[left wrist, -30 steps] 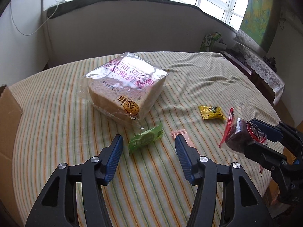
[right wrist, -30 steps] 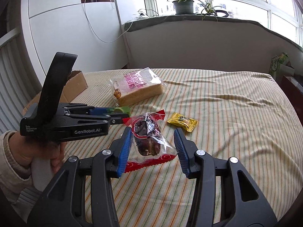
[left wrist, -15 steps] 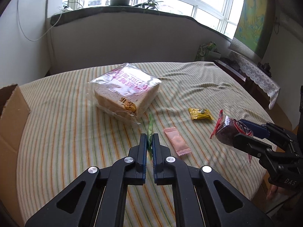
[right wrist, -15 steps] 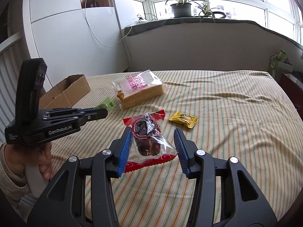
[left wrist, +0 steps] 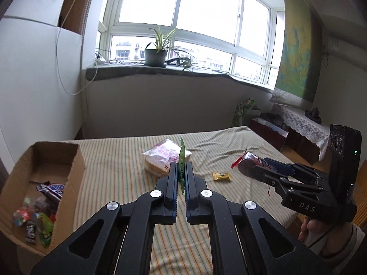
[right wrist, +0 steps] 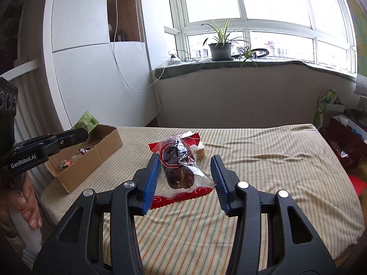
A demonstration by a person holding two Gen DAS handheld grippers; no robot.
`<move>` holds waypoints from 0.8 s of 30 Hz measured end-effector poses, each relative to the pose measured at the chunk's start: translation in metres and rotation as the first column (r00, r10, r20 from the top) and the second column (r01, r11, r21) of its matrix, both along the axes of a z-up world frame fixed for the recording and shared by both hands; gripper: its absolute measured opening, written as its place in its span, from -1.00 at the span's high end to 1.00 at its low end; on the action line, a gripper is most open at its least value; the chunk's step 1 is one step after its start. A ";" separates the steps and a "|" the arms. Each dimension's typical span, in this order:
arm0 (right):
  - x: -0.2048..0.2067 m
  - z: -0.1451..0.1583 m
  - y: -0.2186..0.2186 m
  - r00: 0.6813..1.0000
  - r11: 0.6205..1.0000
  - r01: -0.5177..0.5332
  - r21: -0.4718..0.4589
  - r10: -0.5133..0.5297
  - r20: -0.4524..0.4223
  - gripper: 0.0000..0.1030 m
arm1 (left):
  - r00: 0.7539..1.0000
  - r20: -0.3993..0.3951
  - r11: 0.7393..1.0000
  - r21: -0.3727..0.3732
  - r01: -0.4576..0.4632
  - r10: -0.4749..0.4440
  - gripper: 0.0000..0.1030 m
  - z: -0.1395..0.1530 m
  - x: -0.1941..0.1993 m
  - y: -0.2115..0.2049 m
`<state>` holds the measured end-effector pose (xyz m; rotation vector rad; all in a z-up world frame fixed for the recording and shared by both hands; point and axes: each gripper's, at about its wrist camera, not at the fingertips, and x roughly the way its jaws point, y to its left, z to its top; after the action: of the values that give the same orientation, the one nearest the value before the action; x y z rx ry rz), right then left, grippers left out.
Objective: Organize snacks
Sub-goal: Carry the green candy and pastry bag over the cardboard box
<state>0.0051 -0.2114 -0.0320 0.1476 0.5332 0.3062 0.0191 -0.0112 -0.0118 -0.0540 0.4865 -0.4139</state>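
My left gripper (left wrist: 181, 168) is shut on a thin green snack packet (left wrist: 182, 158), held edge-on above the striped table; in the right wrist view the same green packet (right wrist: 86, 122) sticks up from the left gripper (right wrist: 83, 135) near the cardboard box. My right gripper (right wrist: 184, 167) is shut on a clear and red bag of dark dried fruit (right wrist: 181, 167), lifted off the table; the left wrist view shows that bag (left wrist: 246, 163) at the right. A bagged bread loaf (left wrist: 160, 158) and a small yellow packet (left wrist: 221, 176) lie on the tablecloth.
An open cardboard box (left wrist: 57, 158) with several snacks inside stands at the table's left end. A person's hands hold both gripper handles. A wall and windowsill with a potted plant (left wrist: 157, 50) lie behind the table; furniture with a lace cloth (left wrist: 300, 123) is at the right.
The left gripper closed on the green packet and lifted it off the table, swinging left so the box comes into view. The right gripper rose with the red bag still held.
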 end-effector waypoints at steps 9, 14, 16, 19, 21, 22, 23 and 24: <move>0.002 0.000 0.012 1.000 1.000 -0.015 -0.018 0.015 -0.018 0.08 | 1.000 0.017 0.999 -0.043 0.001 0.000 0.93 0.003 -0.008 0.017; 0.014 -0.001 0.036 0.998 0.997 -0.062 -0.045 0.061 -0.034 0.08 | 1.000 0.007 0.998 -0.065 -0.025 0.026 0.93 0.001 -0.009 0.033; 0.020 -0.002 0.052 0.995 0.995 -0.088 -0.056 0.085 -0.042 0.08 | 0.999 -0.004 0.996 -0.077 -0.046 0.046 0.93 -0.003 -0.006 0.045; 0.030 -0.004 0.081 0.990 0.988 -0.135 -0.072 0.131 -0.054 0.08 | 0.996 -0.021 0.992 -0.090 -0.086 0.084 0.93 -0.012 -0.003 0.067; 0.035 -0.006 0.104 0.983 0.981 -0.175 -0.081 0.170 -0.064 0.08 | 0.993 -0.031 0.988 -0.104 -0.115 0.112 0.93 -0.017 -0.003 0.083; 0.039 -0.006 0.117 0.979 0.977 -0.197 -0.084 0.192 -0.067 0.08 | 0.991 -0.037 0.985 -0.110 -0.131 0.127 0.93 -0.020 -0.003 0.092; 0.041 -0.007 0.128 0.974 0.972 -0.220 -0.087 0.214 -0.069 0.08 | 0.989 -0.042 0.983 -0.113 -0.147 0.143 0.93 -0.023 -0.002 0.101; 0.044 -0.007 0.141 0.968 0.965 -0.245 -0.089 0.239 -0.071 0.08 | 0.986 -0.046 0.980 -0.113 -0.164 0.160 0.93 -0.025 -0.002 0.110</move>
<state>0.0489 -0.0700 -0.0393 -0.0040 0.6254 0.5146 0.0167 0.0983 -0.0372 -0.2129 0.4895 -0.2815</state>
